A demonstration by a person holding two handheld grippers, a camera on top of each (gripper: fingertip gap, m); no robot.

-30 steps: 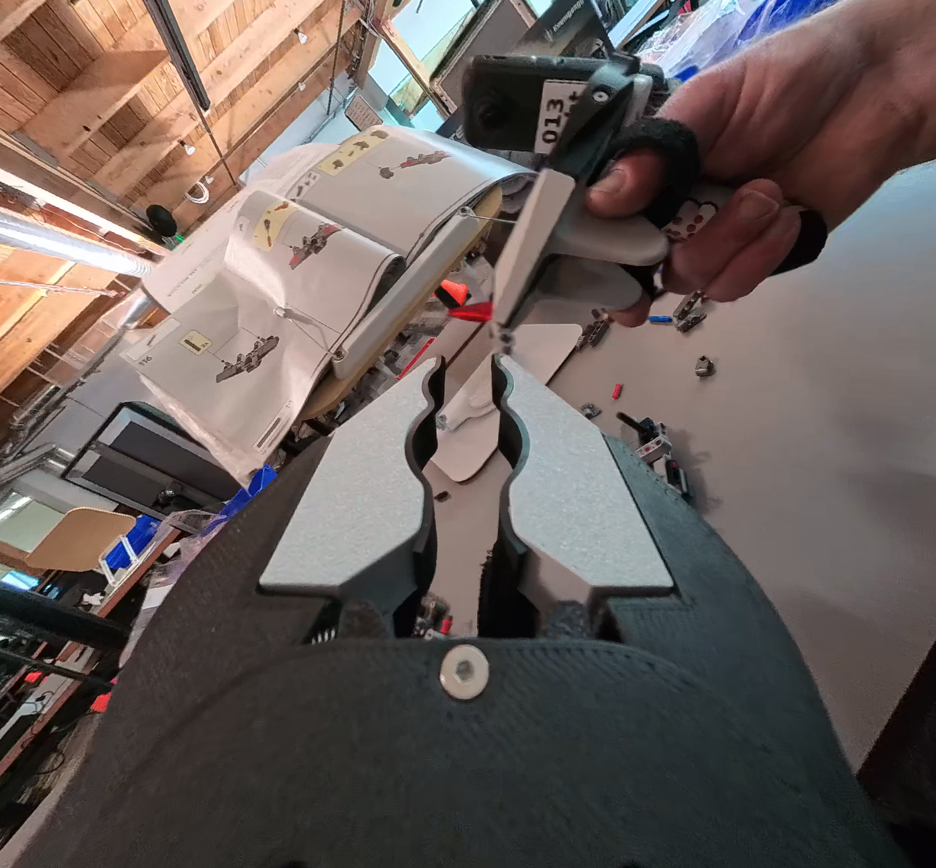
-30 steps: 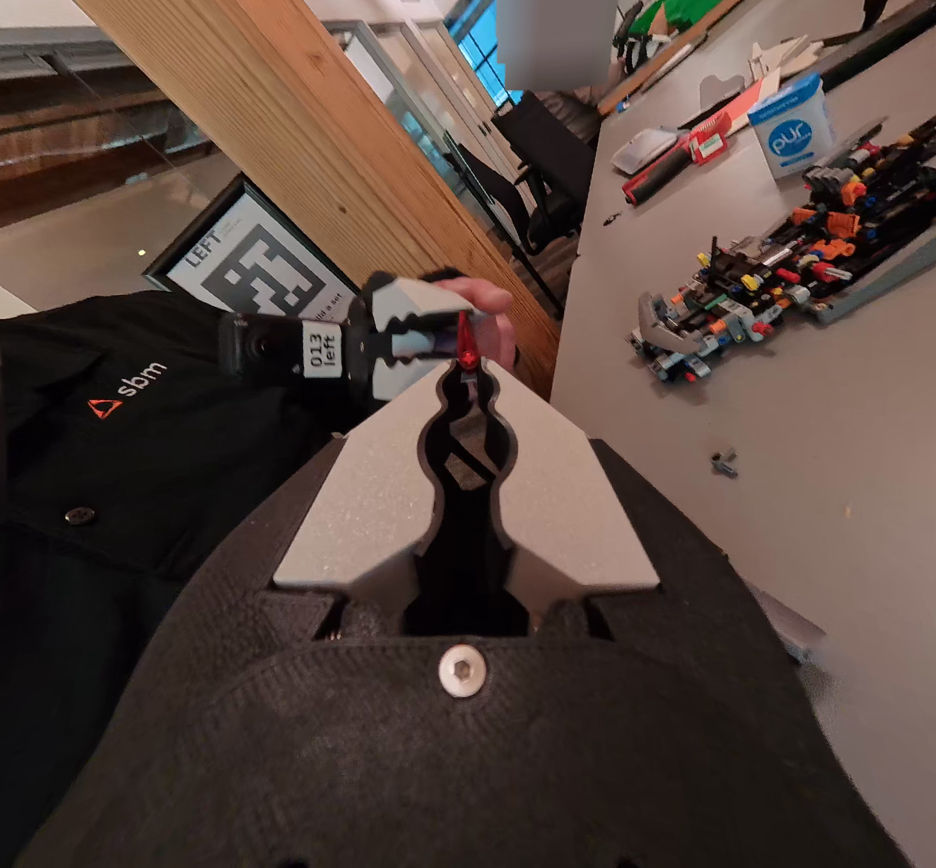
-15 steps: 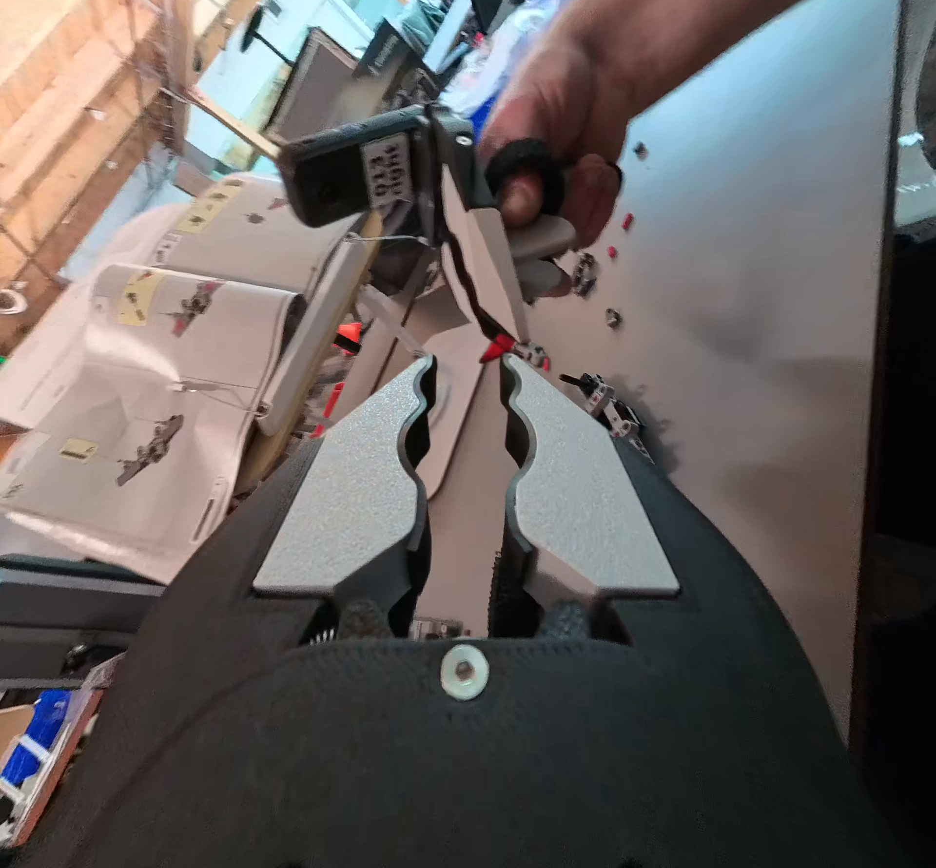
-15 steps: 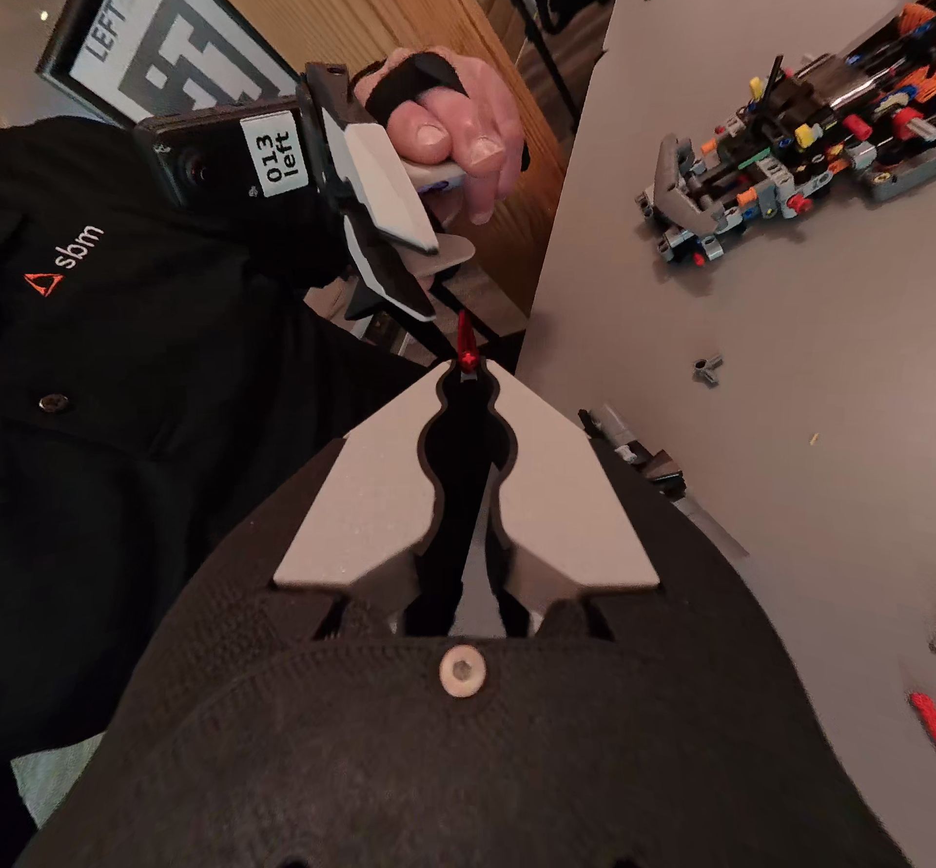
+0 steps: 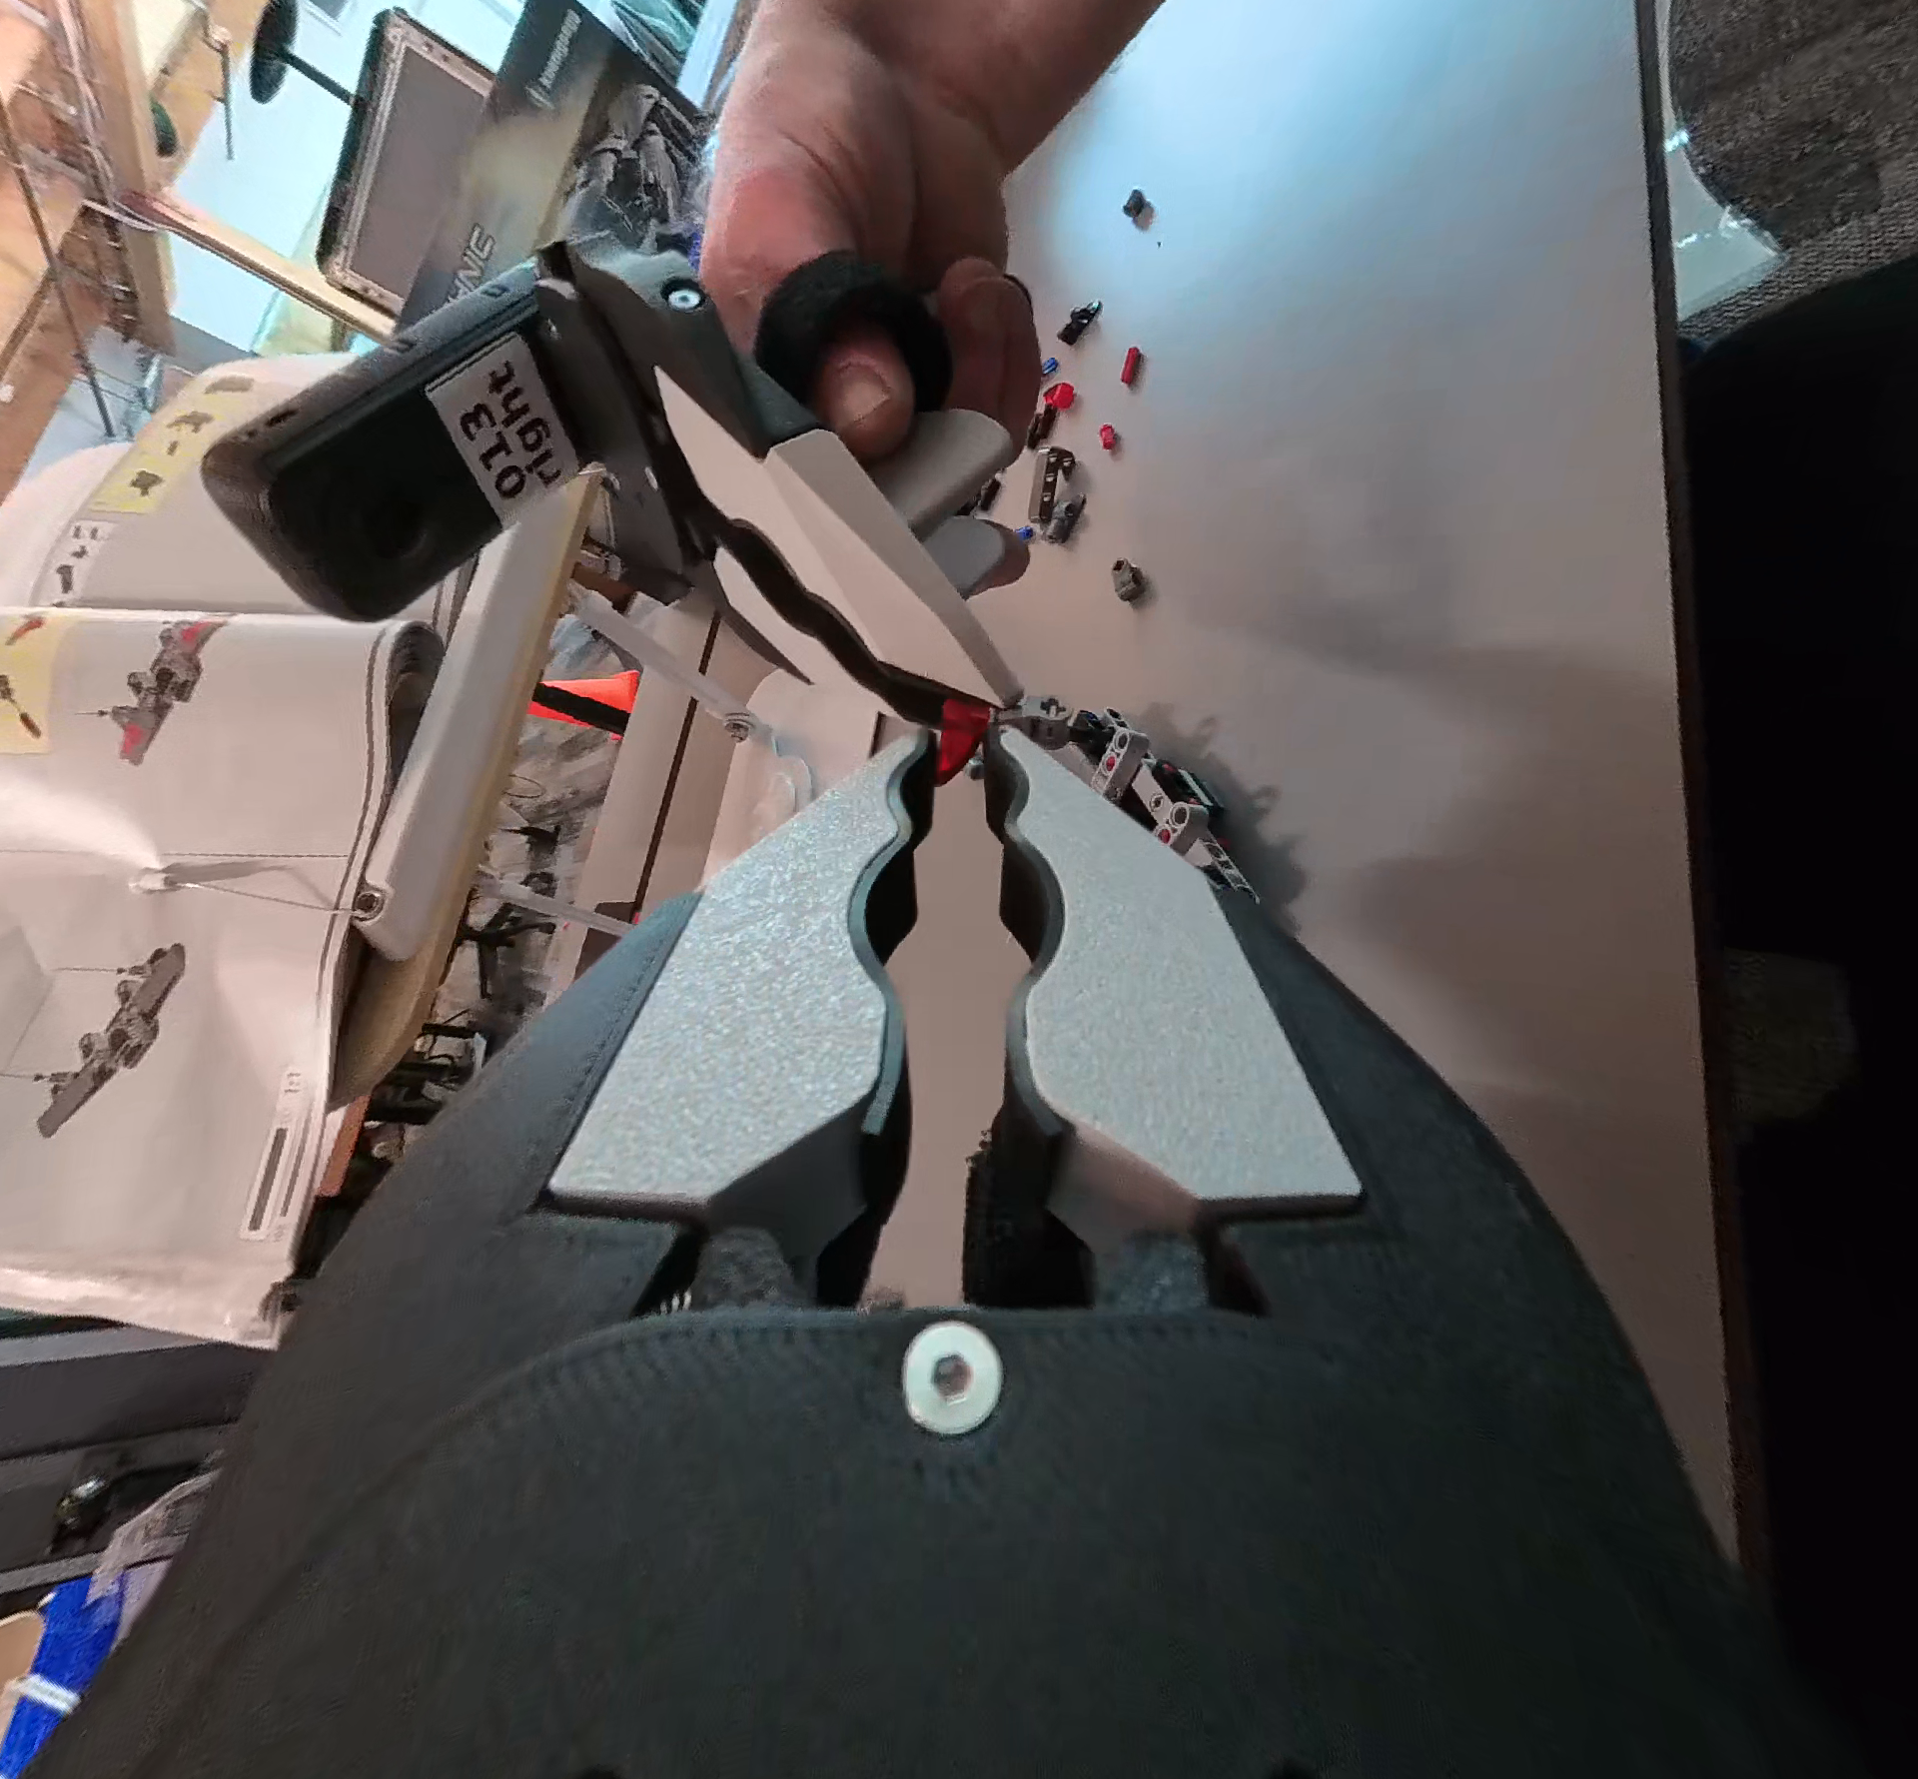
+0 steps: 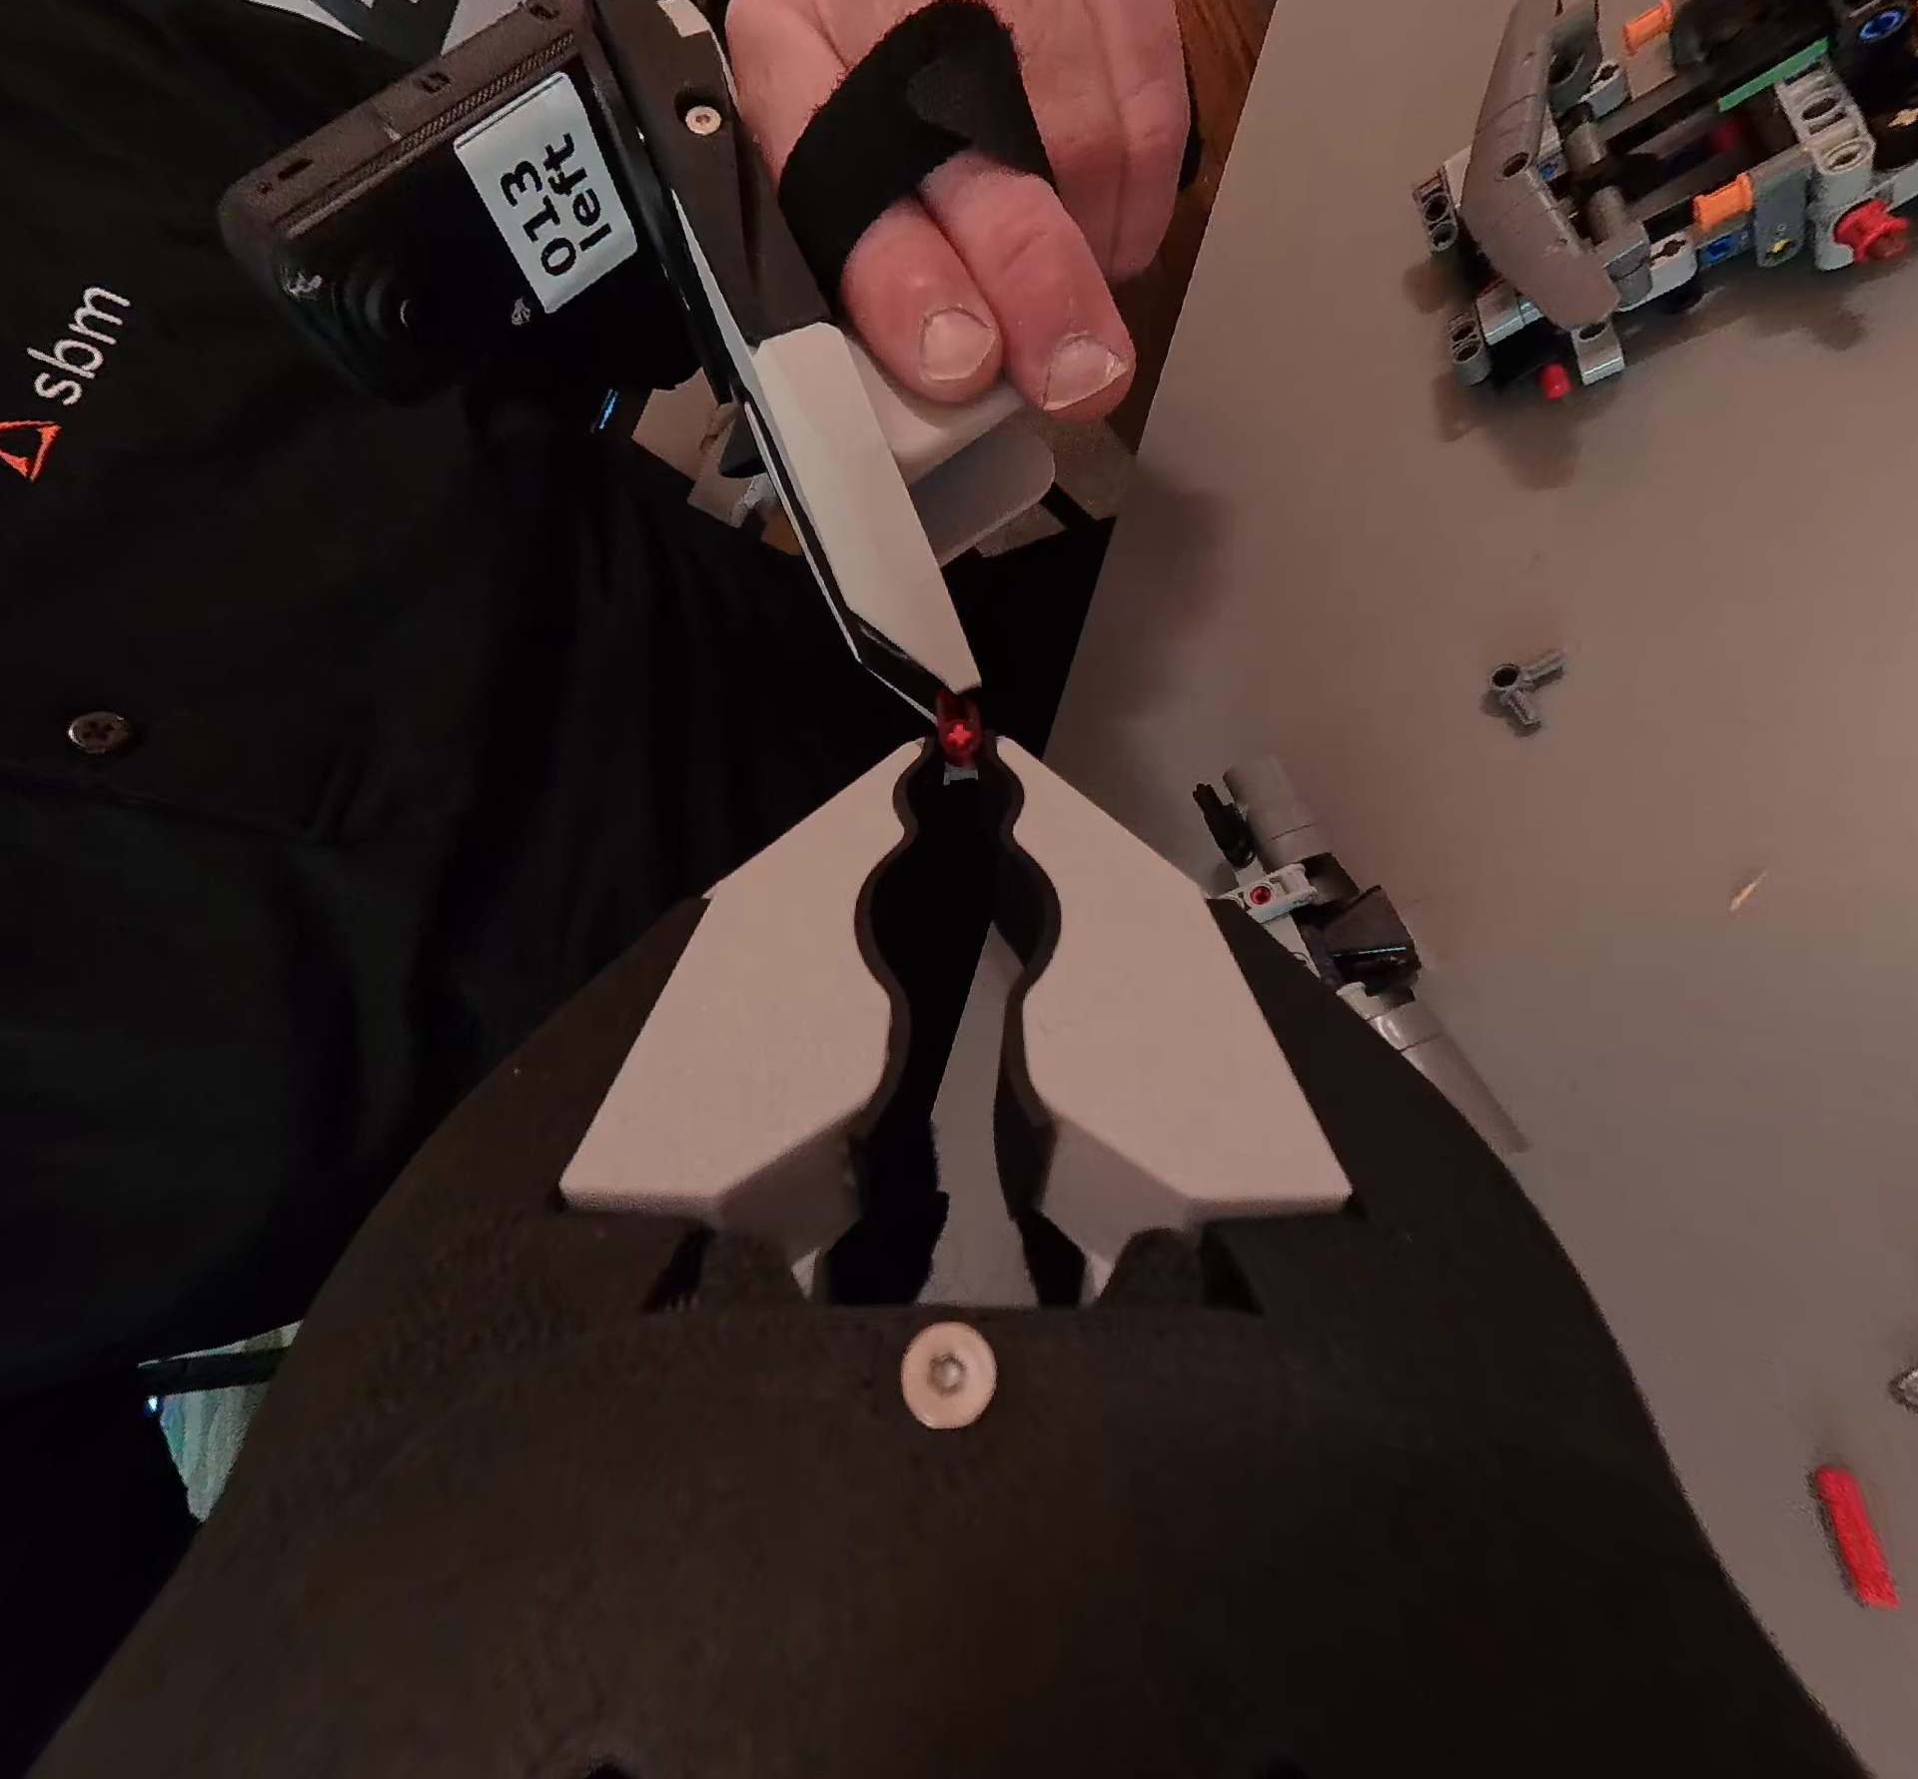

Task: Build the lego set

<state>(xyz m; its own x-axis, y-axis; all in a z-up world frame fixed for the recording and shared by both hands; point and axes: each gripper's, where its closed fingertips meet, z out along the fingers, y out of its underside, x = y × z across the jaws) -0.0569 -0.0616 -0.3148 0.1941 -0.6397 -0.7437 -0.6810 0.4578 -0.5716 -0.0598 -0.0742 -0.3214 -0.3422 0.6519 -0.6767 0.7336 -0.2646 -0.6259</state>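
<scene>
We're pinching one small red pin in the right gripper, tip to tip with the left gripper, its jaws gaping slightly; two partial builds sitting on the table.

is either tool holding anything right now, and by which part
The right tool pinches a small red peg by its lower end. The left tool is open around it, not gripping.
</scene>
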